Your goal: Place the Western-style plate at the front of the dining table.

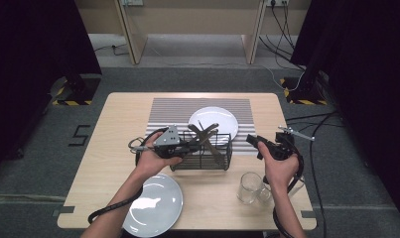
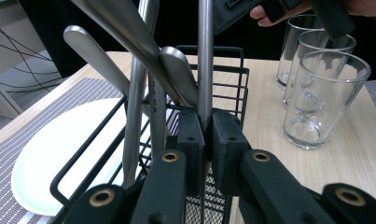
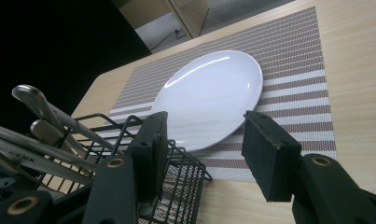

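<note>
The landmark here is the black wire cutlery basket [image 1: 203, 150], standing at the near edge of the striped placemat [image 1: 200, 106].

Nearest the person, on their side of the basket and to its left, lies a white plate [image 1: 153, 204]; to its right stand clear glasses [image 1: 249, 187]. The left gripper [image 2: 203, 140] reaches into the basket from its left side, its pads clenched on the shaft of one steel utensil [image 2: 205, 60] that stands upright among the others. The right gripper [image 3: 202, 154] hovers just to the right of the basket, its jaws spread wide and grasping nothing. Beyond the basket a second white plate [image 3: 209, 98] rests on the placemat.

The risks, as I judge them: the neighbouring handles [image 2: 129, 28] lean across the gripped shaft, so a straight lift may drag them along or tip the light basket, since nothing steadies it. A thin, smooth shaft may also slide in the pads and drop onto the far plate or strike the glasses.
</note>
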Demonstrator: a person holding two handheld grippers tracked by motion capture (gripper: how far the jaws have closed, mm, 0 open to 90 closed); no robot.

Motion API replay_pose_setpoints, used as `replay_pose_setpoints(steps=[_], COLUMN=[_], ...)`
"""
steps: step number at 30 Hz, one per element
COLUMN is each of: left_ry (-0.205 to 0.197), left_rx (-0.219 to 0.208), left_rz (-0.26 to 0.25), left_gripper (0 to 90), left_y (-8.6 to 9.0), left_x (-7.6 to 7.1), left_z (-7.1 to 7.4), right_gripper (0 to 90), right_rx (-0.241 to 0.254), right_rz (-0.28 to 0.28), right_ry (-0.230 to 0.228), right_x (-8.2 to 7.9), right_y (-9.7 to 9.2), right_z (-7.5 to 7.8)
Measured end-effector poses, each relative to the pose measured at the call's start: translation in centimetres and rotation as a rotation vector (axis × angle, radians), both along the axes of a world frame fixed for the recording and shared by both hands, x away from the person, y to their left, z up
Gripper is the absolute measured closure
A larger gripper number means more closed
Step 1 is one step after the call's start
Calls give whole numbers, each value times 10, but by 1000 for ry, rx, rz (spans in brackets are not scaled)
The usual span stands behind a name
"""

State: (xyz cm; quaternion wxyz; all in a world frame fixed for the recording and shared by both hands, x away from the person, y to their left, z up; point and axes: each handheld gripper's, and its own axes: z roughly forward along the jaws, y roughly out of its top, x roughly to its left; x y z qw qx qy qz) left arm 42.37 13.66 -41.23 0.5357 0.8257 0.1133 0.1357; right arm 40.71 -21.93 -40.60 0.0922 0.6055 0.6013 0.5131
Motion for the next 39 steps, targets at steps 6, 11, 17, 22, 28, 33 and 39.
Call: replay_pose_setpoints(steps=[6,11,17,22,28,33,39], left_ry=[-3,-12,-11,-16,-29,-36,-39], left_rx=[-10,-16,-22,-22,-26,-31,-39], left_rz=[2,1,1,-2,-8,-11,-14], left_gripper=[829,829,829,829,829,829,829], left_y=[-1,-1,-1,0,0,0,0], left_x=[0,-1,-1,-2,-4,-5,-6], left_z=[1,3,4,5,8,11,13], right_gripper=[505,505,505,505,505,505,505], right_rx=[-1,-1,0,-1,-3,-2,-1], right_rz=[1,0,0,0,0,1,1], right_ry=[0,1,1,0,-1,-1,0], right_x=[0,0,0,0,0,0,0], right_y=[0,0,0,0,-1,0,0], right_z=[0,0,0,0,0,-1,-1])
